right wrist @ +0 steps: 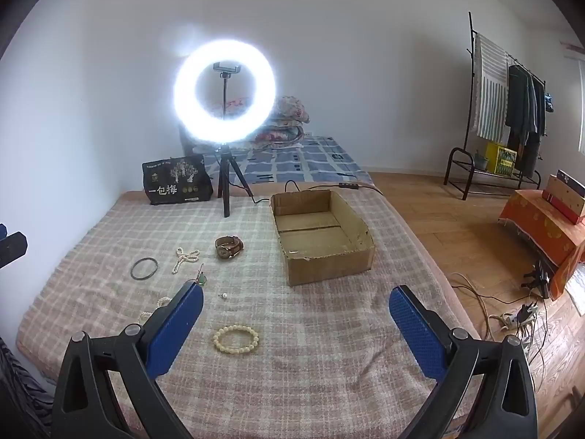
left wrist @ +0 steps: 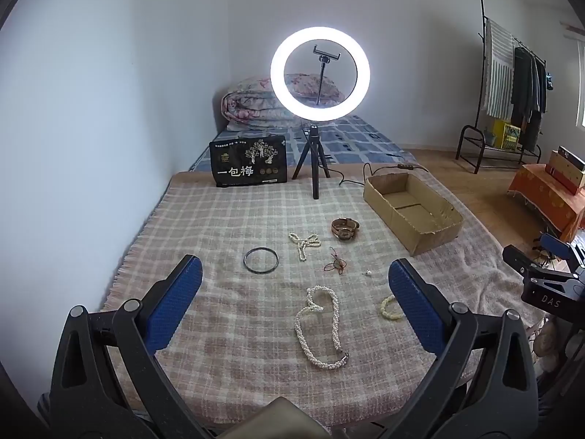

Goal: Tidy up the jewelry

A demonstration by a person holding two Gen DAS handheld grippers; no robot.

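Jewelry lies on a plaid blanket [left wrist: 226, 219]. A long pearl necklace [left wrist: 321, 329] lies between my open left gripper's [left wrist: 295, 274] jaws, below them. A dark bangle [left wrist: 261, 260], a small pearl strand [left wrist: 303, 243], a brown watch [left wrist: 344, 228], a red-cord pendant [left wrist: 336, 264], a pearl earring [left wrist: 368, 273] and a cream bead bracelet [left wrist: 389, 307] lie around. An empty cardboard box [left wrist: 413, 212] sits at the right. My right gripper [right wrist: 296, 305] is open and empty above the bead bracelet [right wrist: 236, 339], with the box [right wrist: 321, 234] ahead.
A lit ring light on a tripod [left wrist: 317, 109] and a black printed bag [left wrist: 248, 162] stand at the blanket's far edge. A cable [left wrist: 369, 172] runs behind the box. The right gripper's body [left wrist: 548, 278] shows at the right. Floor cables [right wrist: 512, 314] lie right of the bed.
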